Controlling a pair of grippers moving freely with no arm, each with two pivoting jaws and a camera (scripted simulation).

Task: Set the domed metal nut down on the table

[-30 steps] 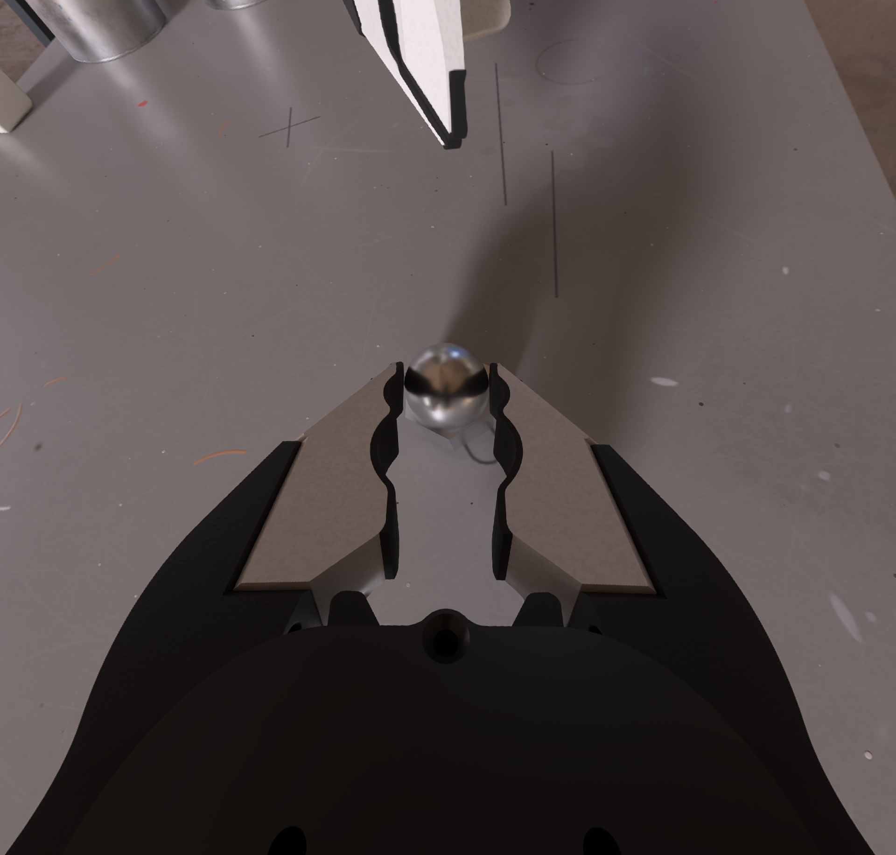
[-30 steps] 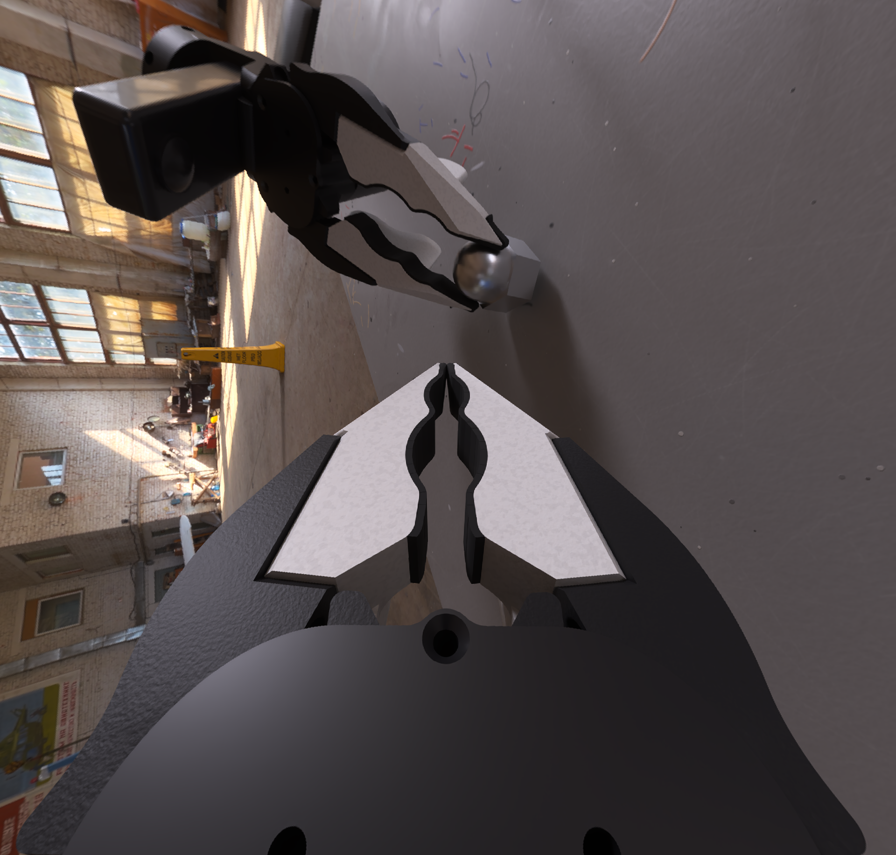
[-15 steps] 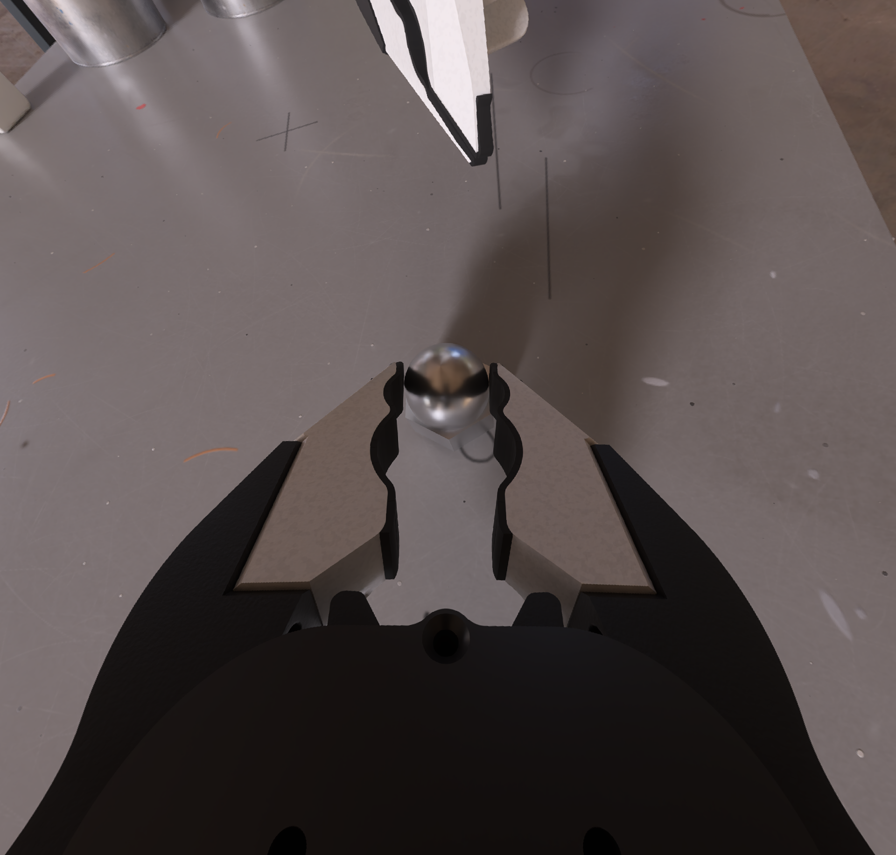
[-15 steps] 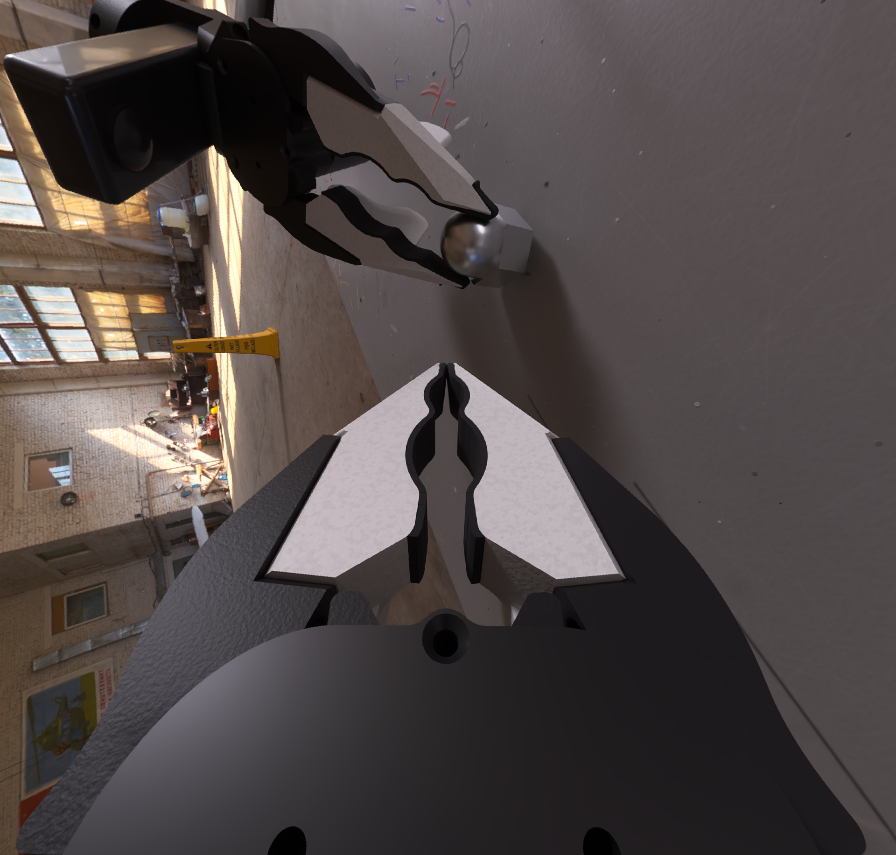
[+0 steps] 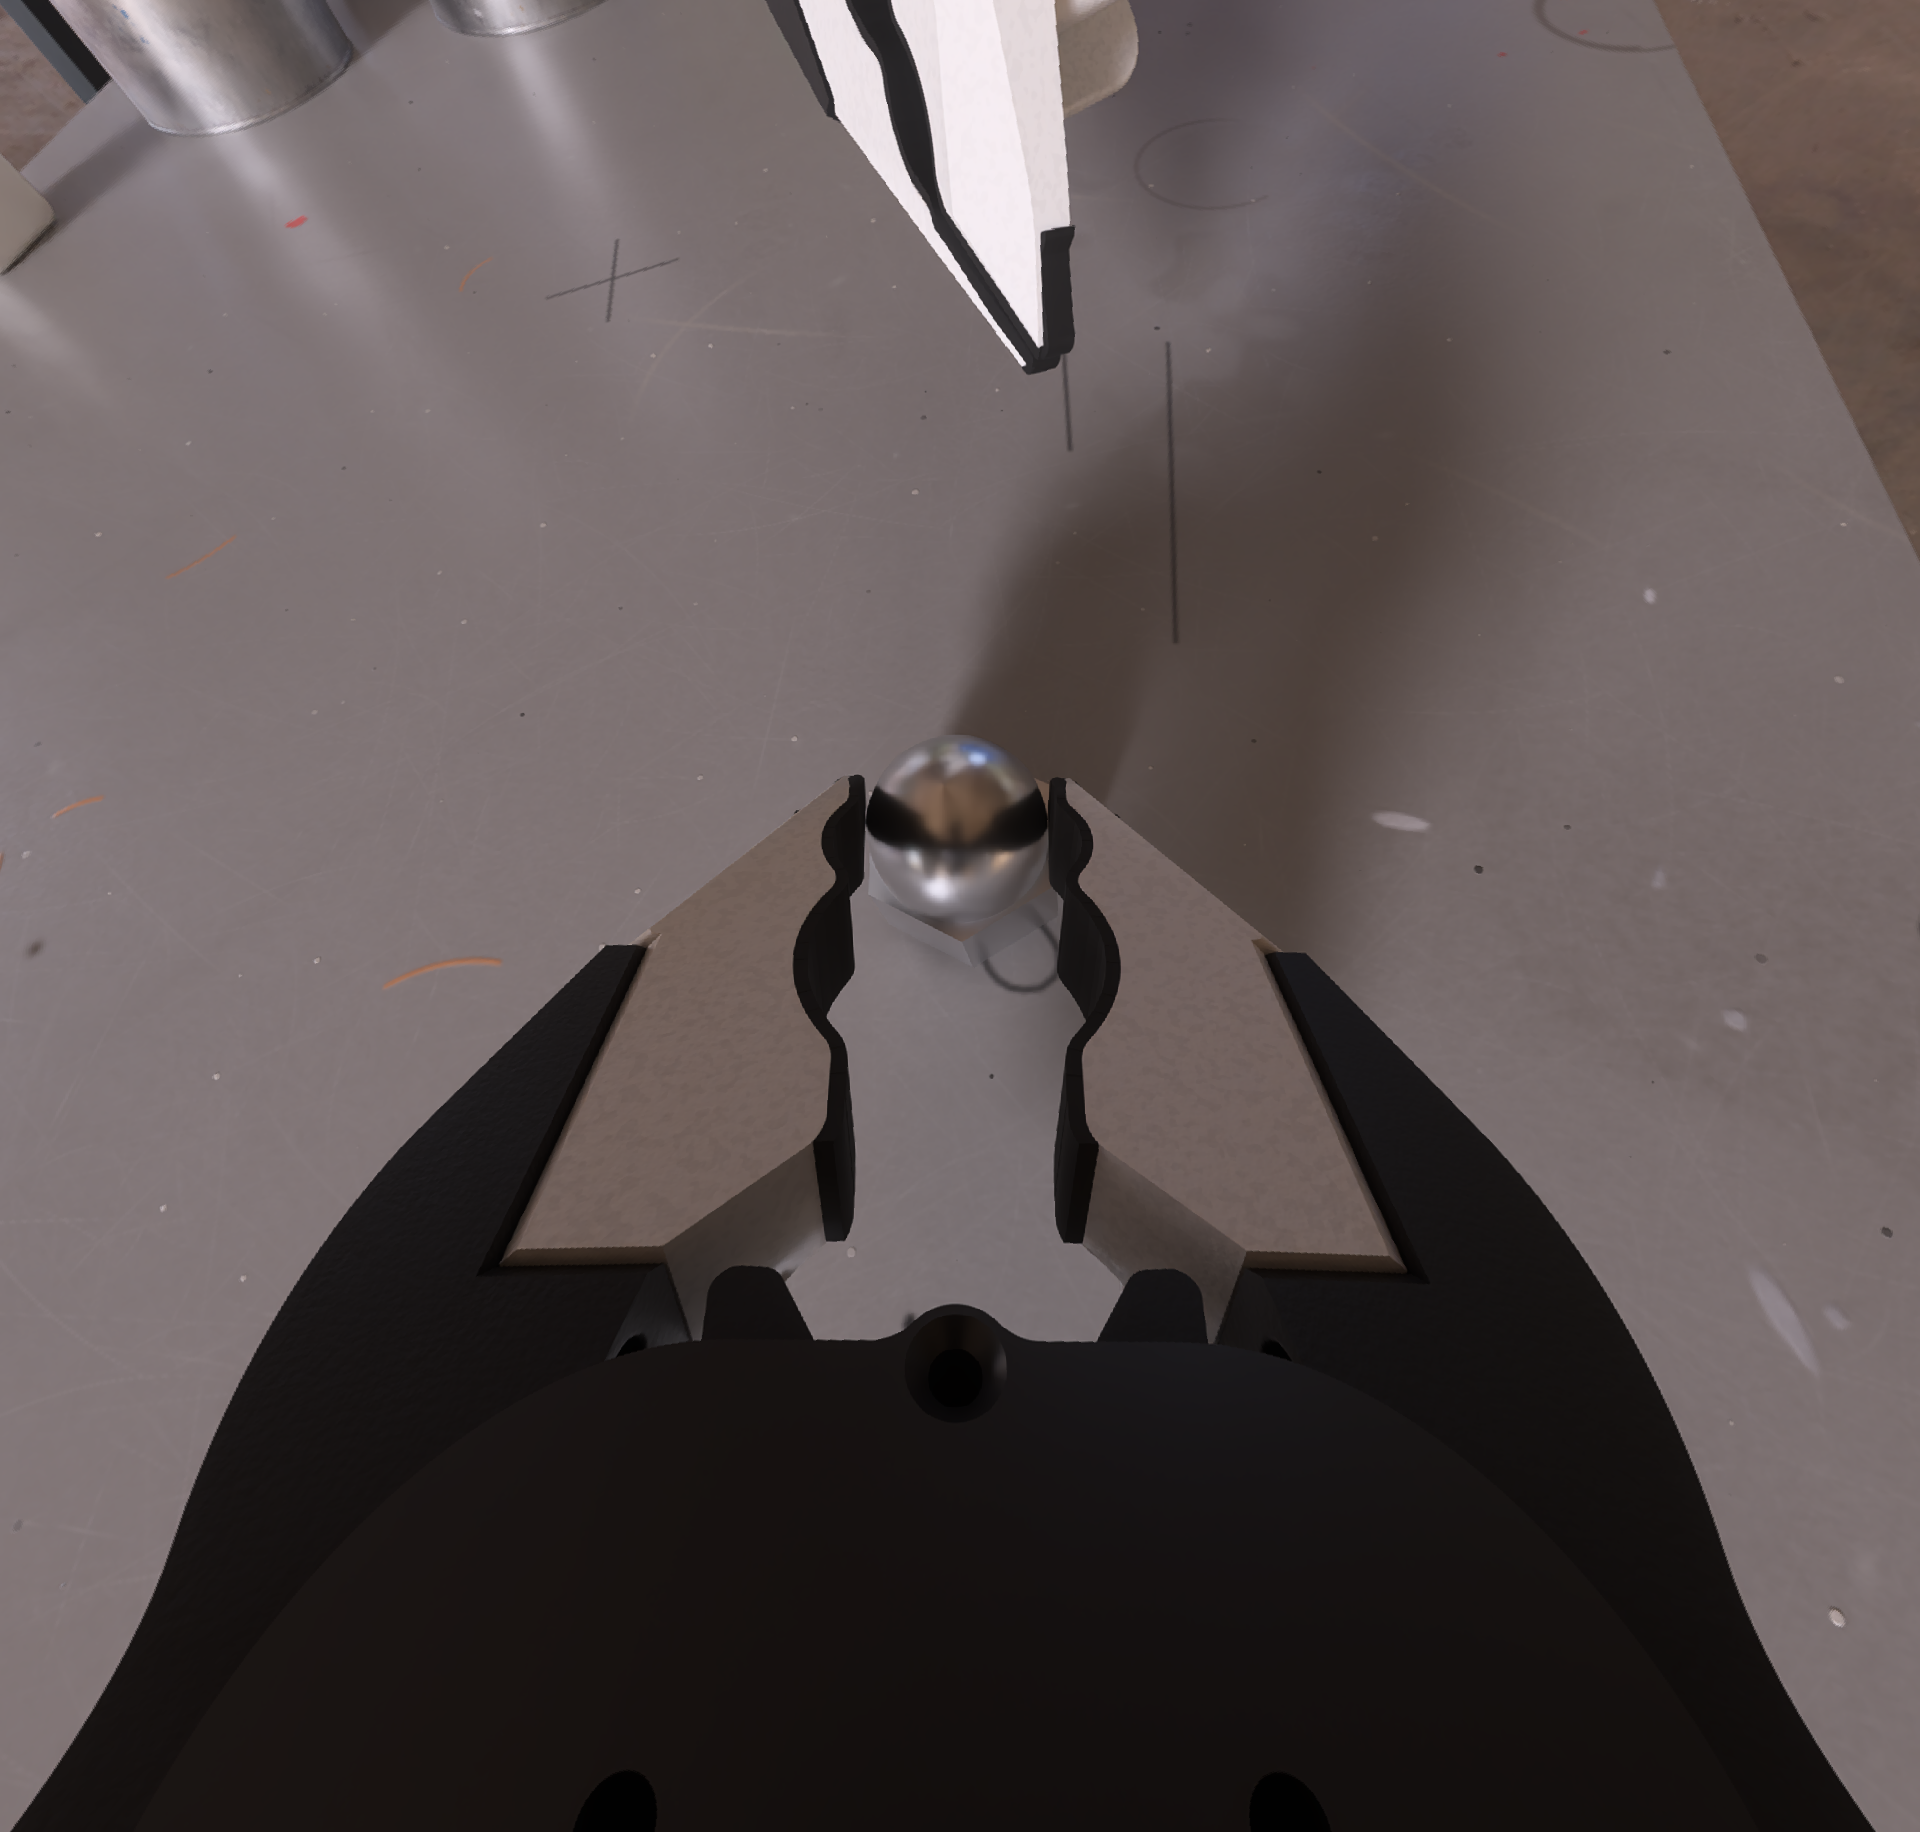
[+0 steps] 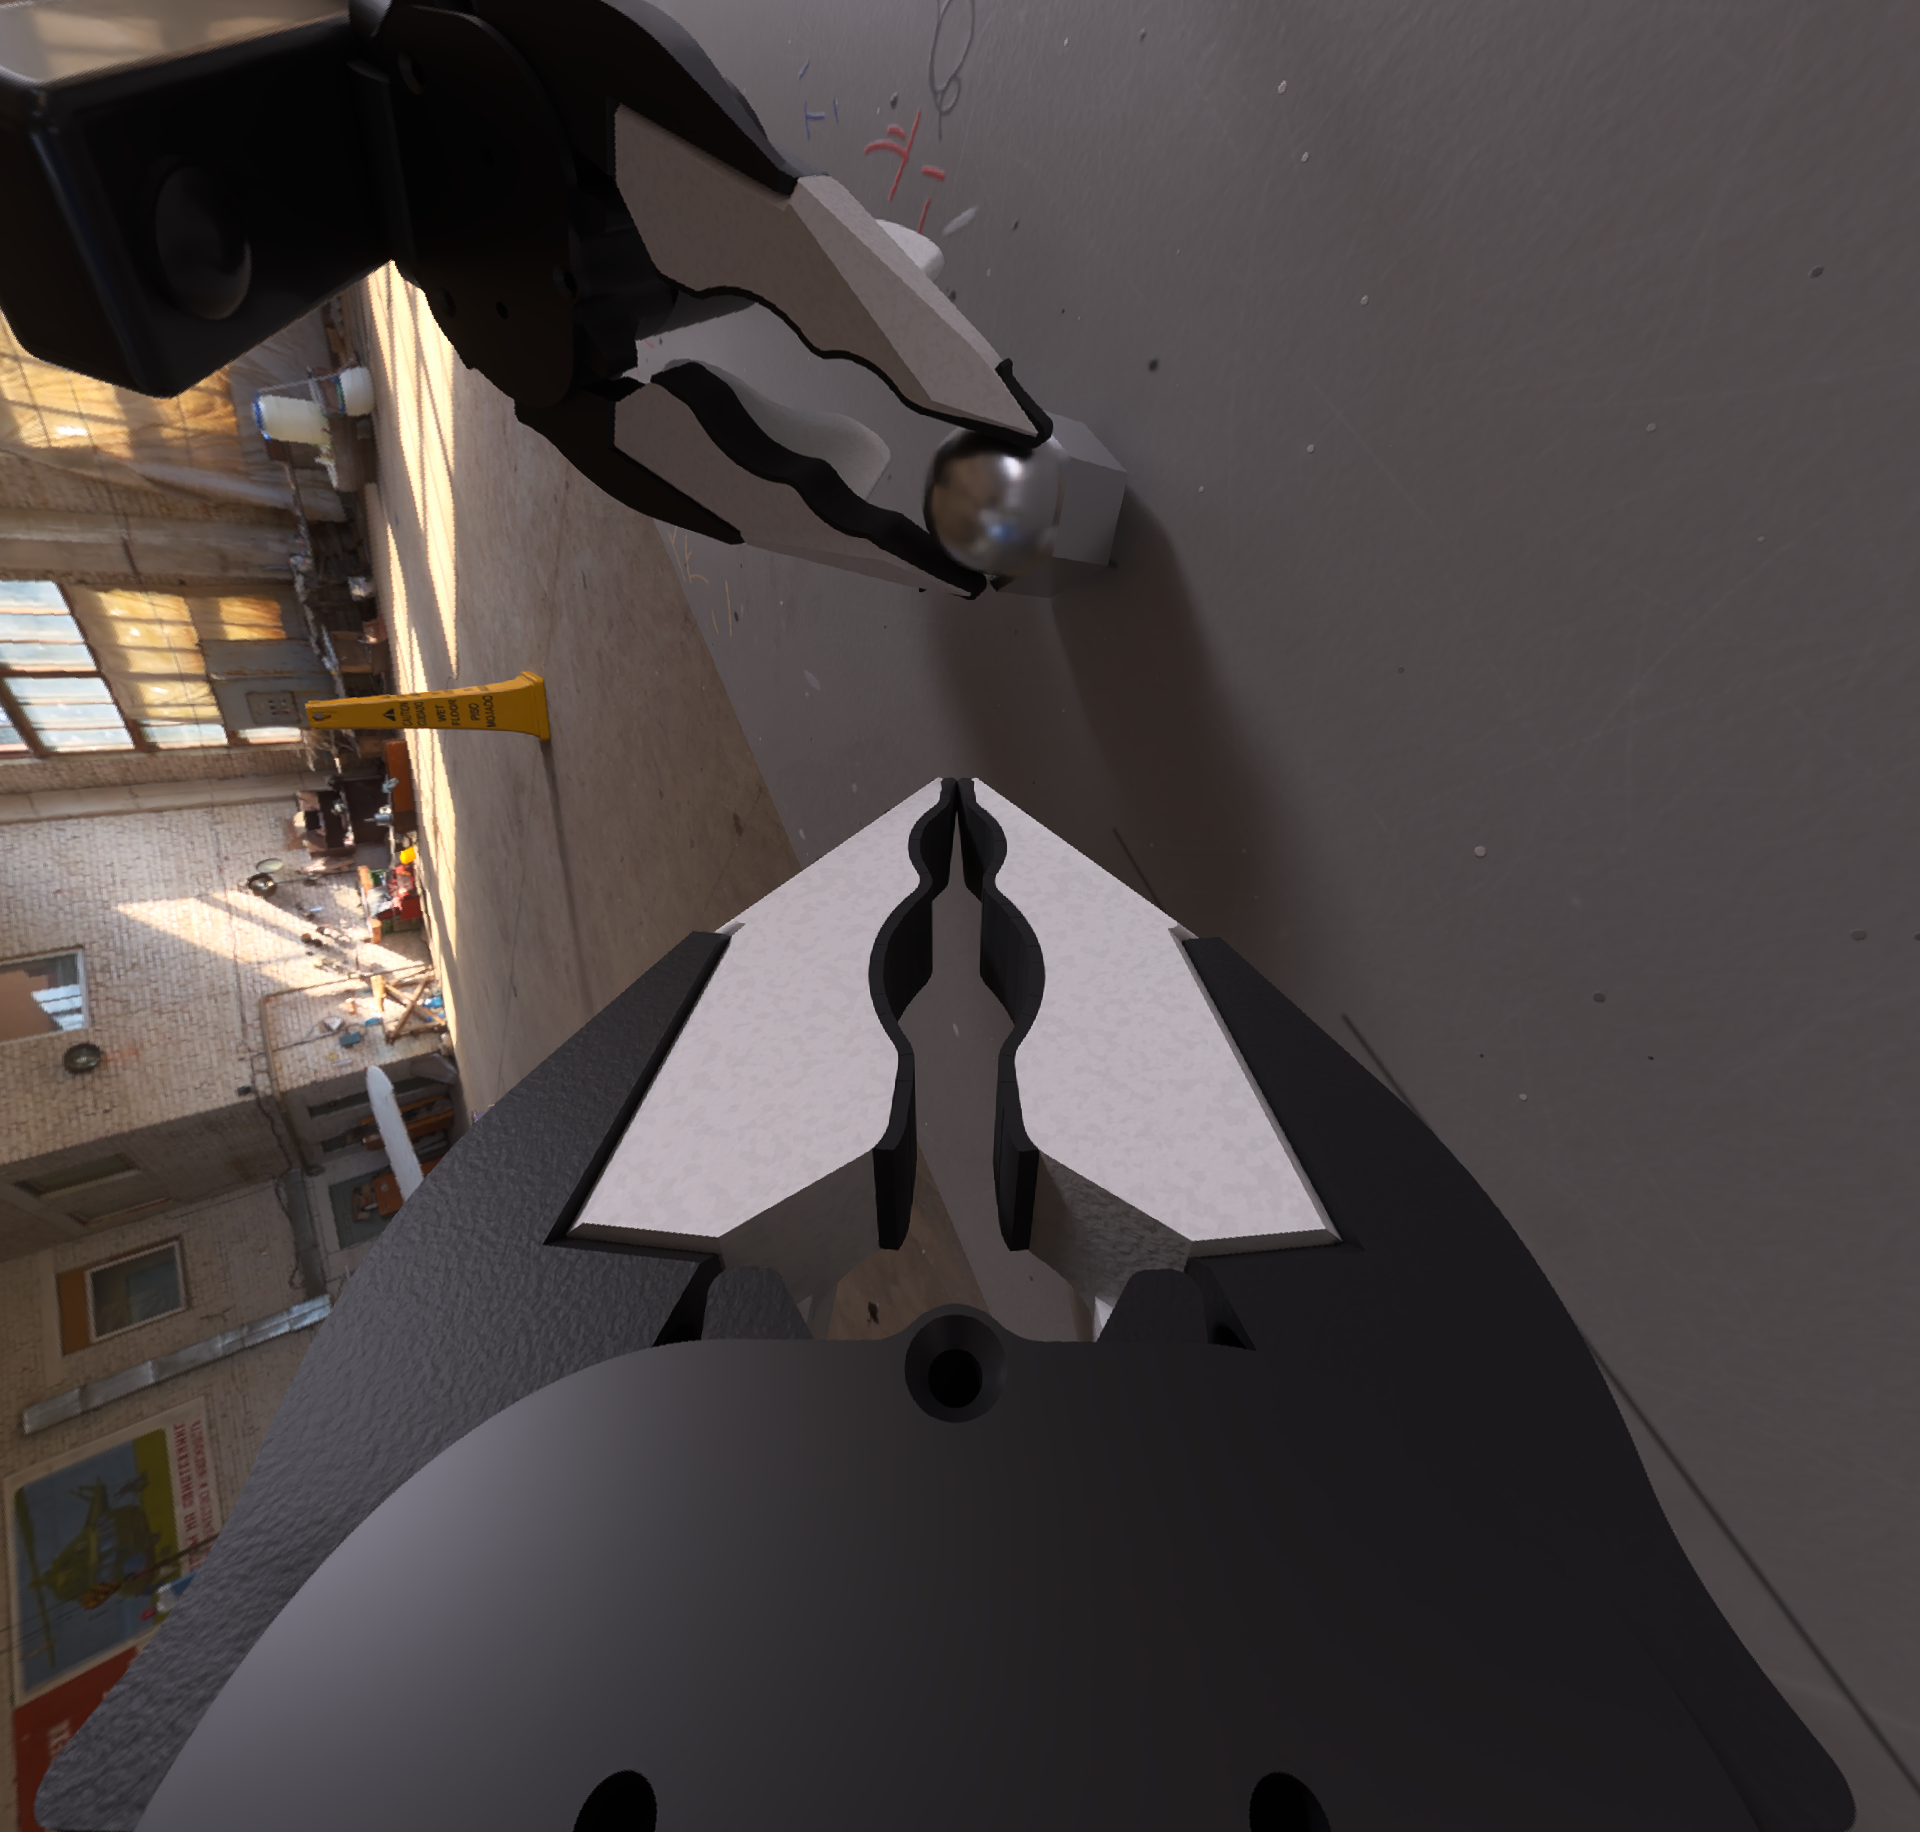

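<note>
at frame centre the left gripper (image 5: 956, 826) pinches the nut (image 5: 954, 852), dome toward the camera, base touching the table (image 5: 416, 639); the right gripper (image 6: 956, 790) hangs closed, empty, nearby.

The grey table (image 5: 520, 743) is scuffed, flecked with pale specks and marked with thin pencil lines, a cross and circles. Two metal cylinders (image 5: 208, 26) stand at its far left corner. The domed nut (image 6: 1023, 515) rests hex-base down mid-table.
</note>
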